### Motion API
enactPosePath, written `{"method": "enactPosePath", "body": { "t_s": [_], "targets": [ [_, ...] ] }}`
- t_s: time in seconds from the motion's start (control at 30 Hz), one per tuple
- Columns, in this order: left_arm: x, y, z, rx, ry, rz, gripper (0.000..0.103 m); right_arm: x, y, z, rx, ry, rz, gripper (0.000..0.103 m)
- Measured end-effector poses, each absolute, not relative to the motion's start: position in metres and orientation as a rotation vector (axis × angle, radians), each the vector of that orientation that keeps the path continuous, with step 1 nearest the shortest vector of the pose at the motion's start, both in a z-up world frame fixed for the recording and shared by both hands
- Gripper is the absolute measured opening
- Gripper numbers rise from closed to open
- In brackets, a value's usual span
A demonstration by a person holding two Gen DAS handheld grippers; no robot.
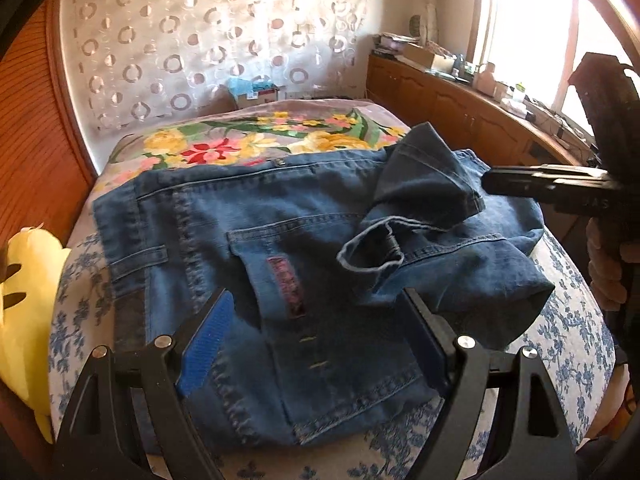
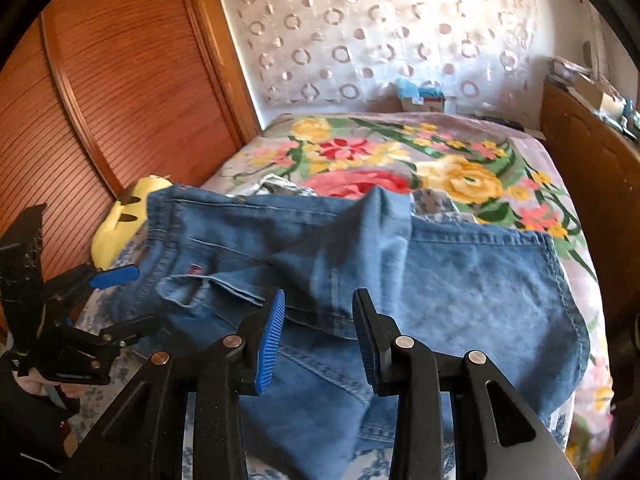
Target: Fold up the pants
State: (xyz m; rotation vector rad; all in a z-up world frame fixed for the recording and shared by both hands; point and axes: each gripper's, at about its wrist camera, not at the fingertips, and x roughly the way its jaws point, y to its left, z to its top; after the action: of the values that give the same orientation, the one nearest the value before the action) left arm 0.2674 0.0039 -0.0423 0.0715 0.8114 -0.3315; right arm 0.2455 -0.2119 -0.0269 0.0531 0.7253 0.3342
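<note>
1. The blue jeans lie across the near end of the bed, partly folded, on a blue-and-white flowered sheet, with a bright floral blanket just beyond them.
2. The back pocket faces up, and a pink label shows on it.
3. A leg cuff is flopped over the top of the pile, its hem gaping in a loop.
4. The left gripper hovers over the pocket with its jaws spread wide. No cloth is between the blue pads; the denim lies underneath.
5. In the right wrist view, the right gripper stands over the jeans with its jaws parted to a narrow gap. The pads press on nothing; the cloth lies below them.
6. The same gripper shows at the right edge of the left wrist view, pointing in towards the raised fold of the leg, a hand wrapped round its handle.
7. A yellow soft toy sits at the left edge of the bed, against the wooden slatted door.
</note>
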Motion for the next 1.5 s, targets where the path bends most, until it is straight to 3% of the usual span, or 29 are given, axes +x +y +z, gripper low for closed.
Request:
{"method": "enactPosePath", "body": {
  "t_s": [0.13,0.23,0.57,0.6,0.63,0.73,0.83,1.23,1.5],
  "targets": [
    [0.278,-0.005,-0.044,0.070,0.819,-0.359,0.082,0.253,-0.211,-0.029,0.064,0.759,0.329,0.037],
    [0.286,-0.008,-0.047,0.071,0.826,-0.380,0.073,0.259,-0.206,-0.031,0.054,0.779,0.320,0.037],
    [0.281,-0.013,-0.050,0.045,0.840,-0.427,0.026,0.273,-0.194,-0.035,0.009,0.832,0.293,0.037],
    [0.278,-0.014,-0.049,0.045,0.835,-0.427,0.023,0.273,-0.194,-0.033,0.004,0.828,0.309,0.030],
    [0.276,-0.013,-0.048,0.041,0.832,-0.426,0.017,0.272,-0.192,-0.031,-0.001,0.821,0.324,0.016],
    [0.267,-0.008,-0.044,0.024,0.831,-0.442,0.011,0.268,-0.186,-0.019,-0.018,0.772,0.340,0.010],
    [0.257,-0.004,-0.043,0.023,0.823,-0.447,0.008,0.265,-0.177,-0.001,-0.033,0.718,0.368,0.006],
    [0.213,0.032,-0.018,-0.043,0.739,-0.409,0.005,0.255,-0.104,0.077,-0.137,0.543,0.538,0.005],
    [0.199,0.081,-0.025,-0.091,0.744,-0.299,0.005,0.293,-0.049,0.072,-0.193,0.570,0.657,0.005]
  ]
}}
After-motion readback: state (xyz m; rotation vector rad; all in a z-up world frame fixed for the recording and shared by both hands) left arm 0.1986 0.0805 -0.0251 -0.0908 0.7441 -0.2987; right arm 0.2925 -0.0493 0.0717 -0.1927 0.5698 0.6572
